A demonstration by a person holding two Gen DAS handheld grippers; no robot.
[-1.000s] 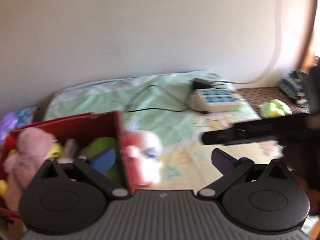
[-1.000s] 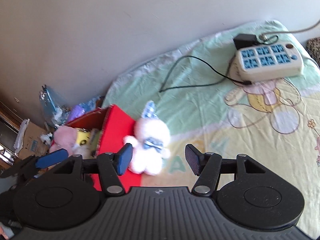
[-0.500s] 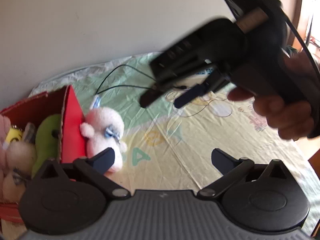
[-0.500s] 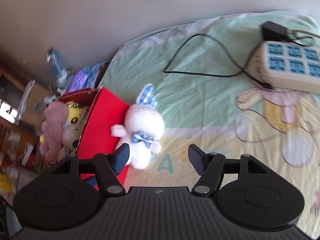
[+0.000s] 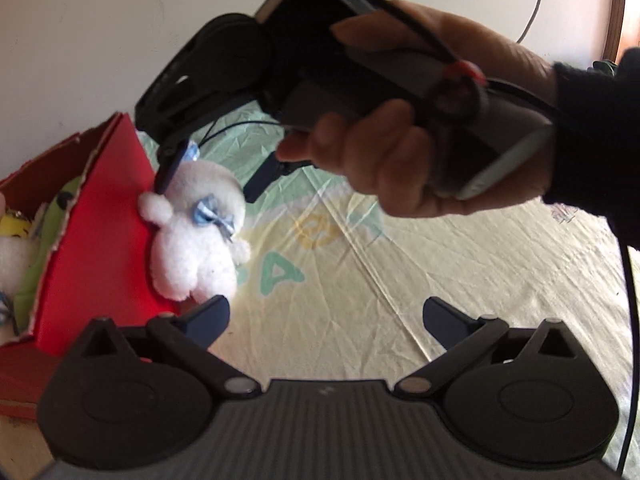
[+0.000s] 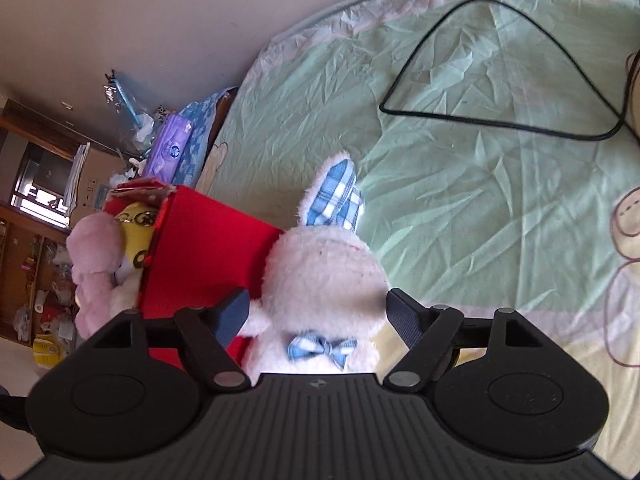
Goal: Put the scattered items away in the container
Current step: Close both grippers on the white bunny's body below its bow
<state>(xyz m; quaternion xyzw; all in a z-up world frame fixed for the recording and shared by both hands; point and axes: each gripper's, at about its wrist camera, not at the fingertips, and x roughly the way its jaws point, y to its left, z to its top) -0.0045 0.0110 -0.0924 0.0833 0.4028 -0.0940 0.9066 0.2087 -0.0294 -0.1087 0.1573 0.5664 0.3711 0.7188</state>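
Observation:
A white plush bunny [image 6: 324, 280] with a blue bow and a checked ear leans against the outer wall of the red box [image 6: 204, 252] on the bed sheet. My right gripper [image 6: 318, 316] is open, its fingers on either side of the bunny's head, apart from it. In the left wrist view the bunny [image 5: 196, 236] rests on the red box [image 5: 100, 220], with the right gripper [image 5: 214, 176] above its head. My left gripper [image 5: 326, 320] is open and empty over the sheet, to the right of the bunny. Several plush toys [image 6: 100, 256] fill the box.
A black cable [image 6: 496, 72] loops over the green sheet at the back. The bed's left edge [image 6: 228, 120] has a purple packet [image 6: 170, 148] and clutter beyond it. A wall runs behind the bed.
My right gripper has moved down and forward until its open fingers straddle the bunny's head. My left gripper has shifted closer to the bunny and the box.

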